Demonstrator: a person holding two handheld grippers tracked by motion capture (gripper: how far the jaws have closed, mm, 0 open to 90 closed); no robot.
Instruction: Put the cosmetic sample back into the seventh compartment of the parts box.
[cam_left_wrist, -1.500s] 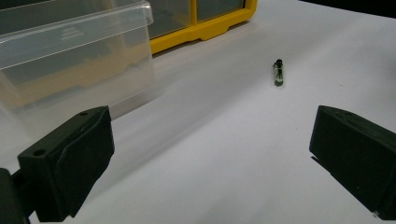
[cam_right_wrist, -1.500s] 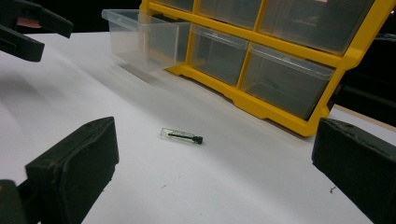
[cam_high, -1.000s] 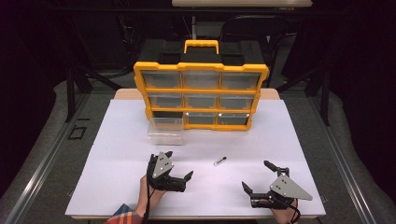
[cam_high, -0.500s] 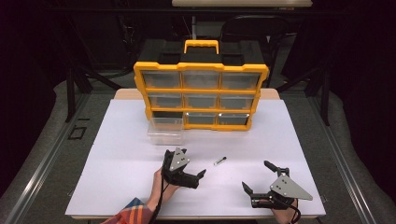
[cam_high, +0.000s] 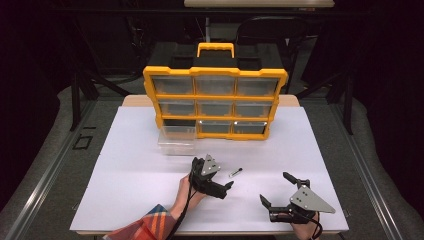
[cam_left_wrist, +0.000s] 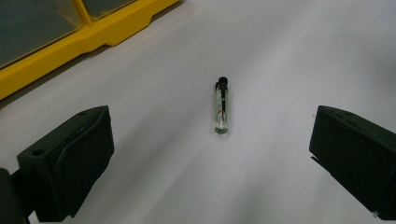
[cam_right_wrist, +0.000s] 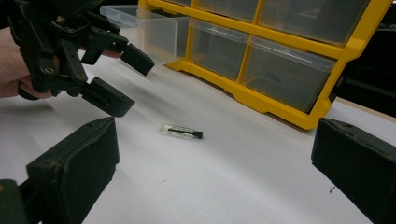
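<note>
Your left gripper hangs jaws wide just beside the vial, which lies flat on the white table near the yellow organizer. Your right gripper rests well apart, jaws wide too.

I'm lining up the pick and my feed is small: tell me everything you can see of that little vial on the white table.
The vial is a slim clear tube, glass or plastic by its look, with a small black cap at one end and a thin dark strand inside. It lies flat on its side on the white table, in front of the yellow organizer, touching nothing else. In the left gripper view it sits between the open jaws of the left tool, capped end pointing away. The right tool stands apart, also open.
</note>
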